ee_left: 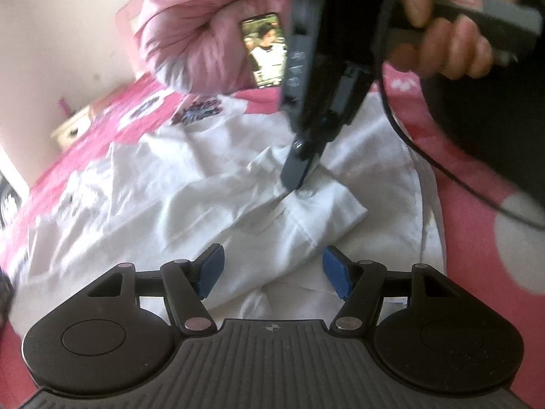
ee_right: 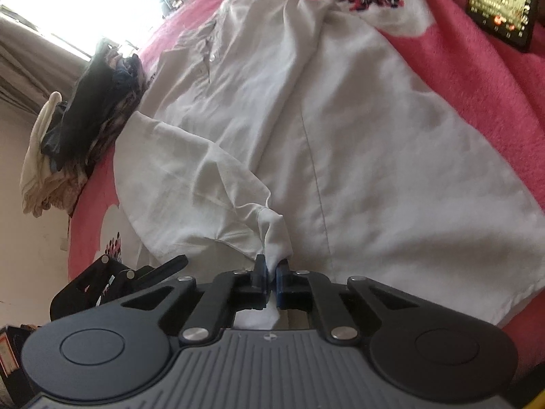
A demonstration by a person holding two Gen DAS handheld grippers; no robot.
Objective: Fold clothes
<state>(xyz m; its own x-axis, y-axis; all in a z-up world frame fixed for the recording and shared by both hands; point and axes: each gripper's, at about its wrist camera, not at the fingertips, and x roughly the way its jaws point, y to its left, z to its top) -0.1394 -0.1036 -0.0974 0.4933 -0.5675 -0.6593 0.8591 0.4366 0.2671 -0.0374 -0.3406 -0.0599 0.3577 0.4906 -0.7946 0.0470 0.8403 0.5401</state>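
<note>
A white button-up shirt (ee_right: 357,129) lies spread on a pink bedspread (ee_right: 477,78). My right gripper (ee_right: 270,272) is shut on the end of a sleeve, and white cloth bunches between its blue pads. In the left wrist view the same right gripper (ee_left: 294,184) points down onto the cuff (ee_left: 323,204) beside a button, with a hand (ee_left: 446,44) on its handle. My left gripper (ee_left: 274,274) hovers open just above the shirt (ee_left: 153,197), near that cuff. Nothing is between its blue pads (ee_left: 211,272).
A pile of dark and cream clothes (ee_right: 92,109) sits at the bed's edge beyond the collar. A lit phone (ee_right: 500,10) lies on the bedspread past the shirt's hem side. A pink bundle of bedding (ee_left: 190,34) rests behind the shirt, next to a wall.
</note>
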